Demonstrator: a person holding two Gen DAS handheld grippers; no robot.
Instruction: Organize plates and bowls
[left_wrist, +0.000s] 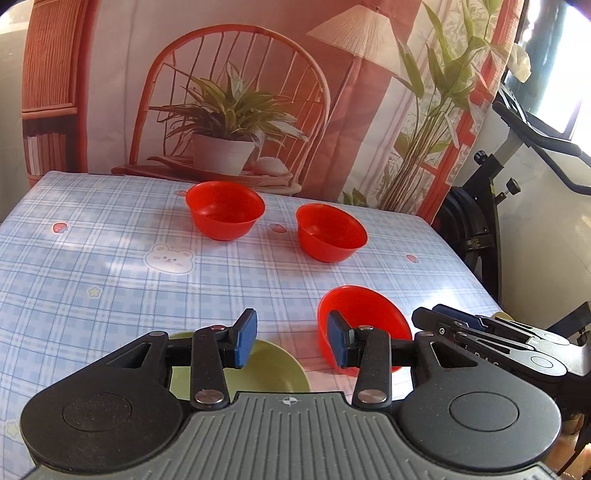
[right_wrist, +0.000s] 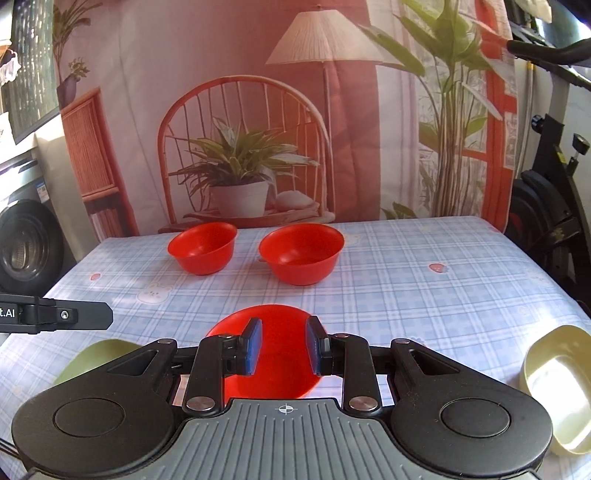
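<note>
On the blue checked tablecloth (left_wrist: 110, 258), two red bowls (left_wrist: 225, 210) (left_wrist: 330, 232) stand upright at the far side. My left gripper (left_wrist: 291, 339) hovers open and empty over a green plate (left_wrist: 273, 369). Just right of its right pad lies a shallow red dish (left_wrist: 365, 325). In the right wrist view my right gripper (right_wrist: 285, 346) hangs above that red dish (right_wrist: 273, 373), its jaws a little apart, and I see no pad pressing on it. Both red bowls (right_wrist: 203, 247) (right_wrist: 301, 254) show behind, and the green plate (right_wrist: 96, 358) is at lower left.
A pale yellow bowl (right_wrist: 557, 387) lies tipped near the table's right edge. An exercise bike (right_wrist: 546, 206) stands off the table's right side and a washing machine (right_wrist: 26, 247) off its left. A printed backdrop (left_wrist: 240, 92) hangs behind the table.
</note>
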